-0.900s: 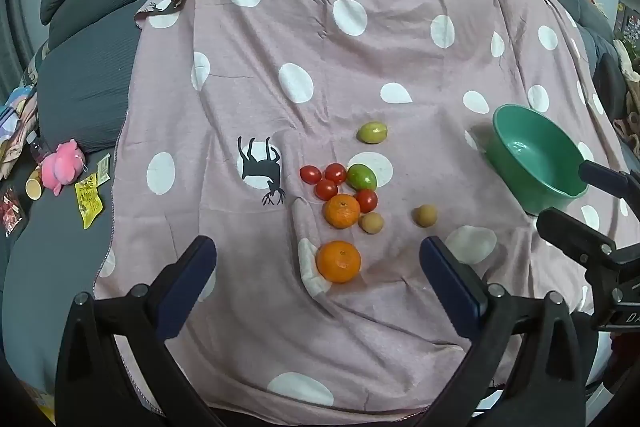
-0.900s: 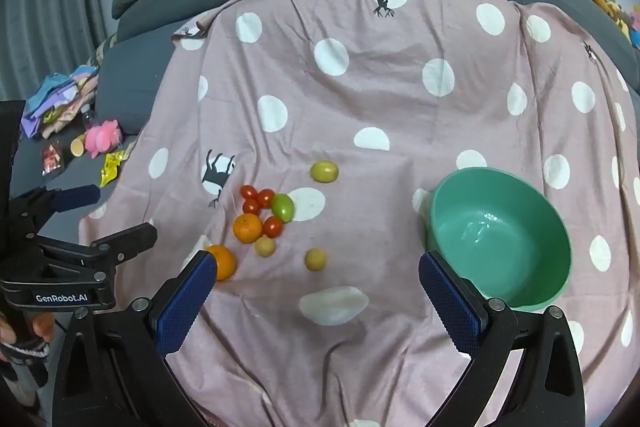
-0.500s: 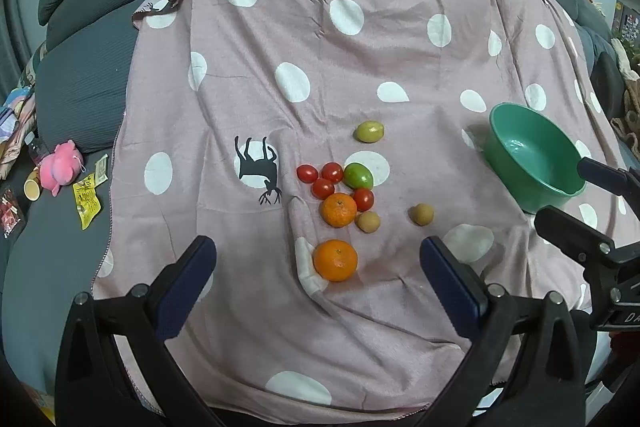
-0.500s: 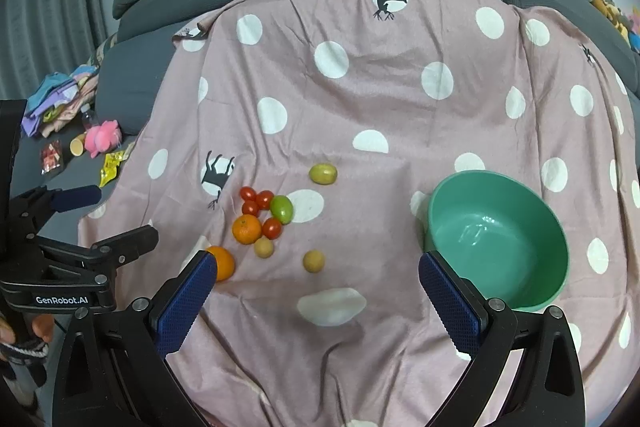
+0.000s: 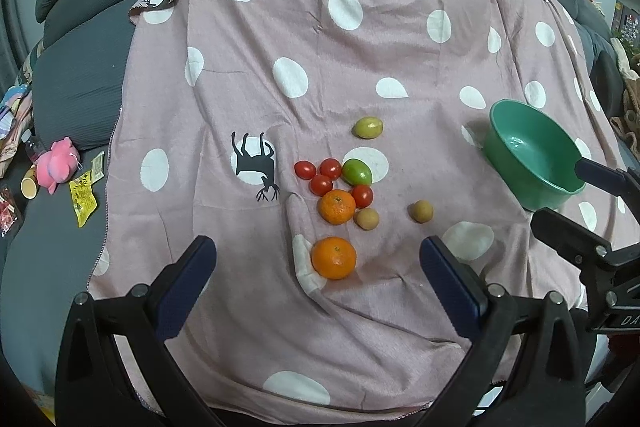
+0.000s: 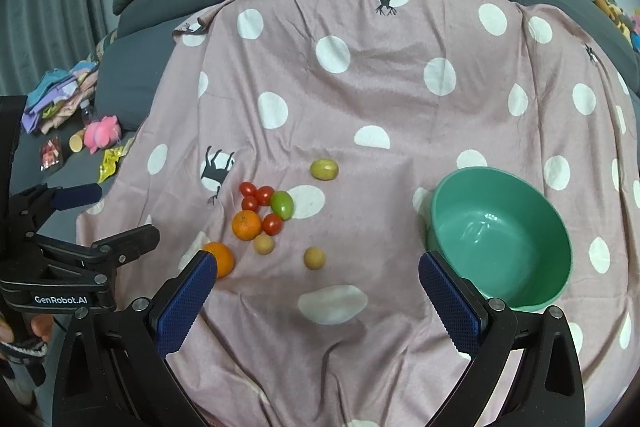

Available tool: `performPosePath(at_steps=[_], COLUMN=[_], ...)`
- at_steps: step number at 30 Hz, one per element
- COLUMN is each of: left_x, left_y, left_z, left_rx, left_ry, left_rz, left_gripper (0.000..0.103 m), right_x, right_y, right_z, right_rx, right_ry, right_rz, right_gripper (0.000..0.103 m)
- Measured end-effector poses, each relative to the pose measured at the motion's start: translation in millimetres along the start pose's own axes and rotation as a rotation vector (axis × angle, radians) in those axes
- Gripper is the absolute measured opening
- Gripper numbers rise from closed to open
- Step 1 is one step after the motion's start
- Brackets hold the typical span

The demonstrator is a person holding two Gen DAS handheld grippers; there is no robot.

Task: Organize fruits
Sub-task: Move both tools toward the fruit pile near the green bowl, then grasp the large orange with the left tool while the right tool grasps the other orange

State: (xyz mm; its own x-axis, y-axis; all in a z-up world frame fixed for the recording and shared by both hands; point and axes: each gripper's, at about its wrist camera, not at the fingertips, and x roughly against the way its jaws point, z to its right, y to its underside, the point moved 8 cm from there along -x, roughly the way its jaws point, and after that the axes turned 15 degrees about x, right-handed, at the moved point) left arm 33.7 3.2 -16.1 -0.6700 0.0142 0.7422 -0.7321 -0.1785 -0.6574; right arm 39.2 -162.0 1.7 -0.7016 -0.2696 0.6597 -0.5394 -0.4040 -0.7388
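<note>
Tongs of both hands stand wide apart and empty: the left tongs [image 5: 316,265] hang above the near edge of the pink dotted blanket [image 5: 360,47], and the right tongs [image 6: 316,279] hover further right, with the green bowl [image 6: 560,227] just past their right pad. Directly ahead of the left tongs lies the nearest orange [image 5: 334,257], alone on a fold of cloth. Beyond it sits a second orange [image 5: 336,206], touching or nearly touching a cluster of four cherry tomatoes [image 5: 321,184] and a green oval fruit [image 5: 357,172]. Two small tan fruits [image 5: 420,211] lie to the right, and a yellow-green fruit [image 5: 367,127] lies apart, further back. The bowl holds nothing, so sorting appears not yet begun; this looks like the approach to a first pick. A sensible next move is lowering the left tongs around the nearest orange, closing gently so it does not roll on the soft cloth, then carrying it rightward to the bowl.
</note>
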Motion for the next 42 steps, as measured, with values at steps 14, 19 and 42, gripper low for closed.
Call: performPosePath(at_steps=[14,19,42], left_x=[-18.9,-38.2,-104.3], left_y=[2.3,11.6,45.3], left_z=[1.4,-5.9,-0.5], left_rx=[0.017,0.064,-0.03], left_ry=[0.062,0.152,0.208], left_rz=[-0.016,-0.054,-0.154], left_gripper=[0.102,0.102,0.05], right_x=[-21.1,-39.4,-110.6], right_y=[12.7,19.0,52.6], right_z=[-0.5,6.9,6.1], right_rx=[-0.056,-0.045,-0.108], right_ry=[-0.064,-0.029,-0.188], right_rz=[-0.083,-0.041,-0.131], right_gripper=[0.101,0.101,0.096])
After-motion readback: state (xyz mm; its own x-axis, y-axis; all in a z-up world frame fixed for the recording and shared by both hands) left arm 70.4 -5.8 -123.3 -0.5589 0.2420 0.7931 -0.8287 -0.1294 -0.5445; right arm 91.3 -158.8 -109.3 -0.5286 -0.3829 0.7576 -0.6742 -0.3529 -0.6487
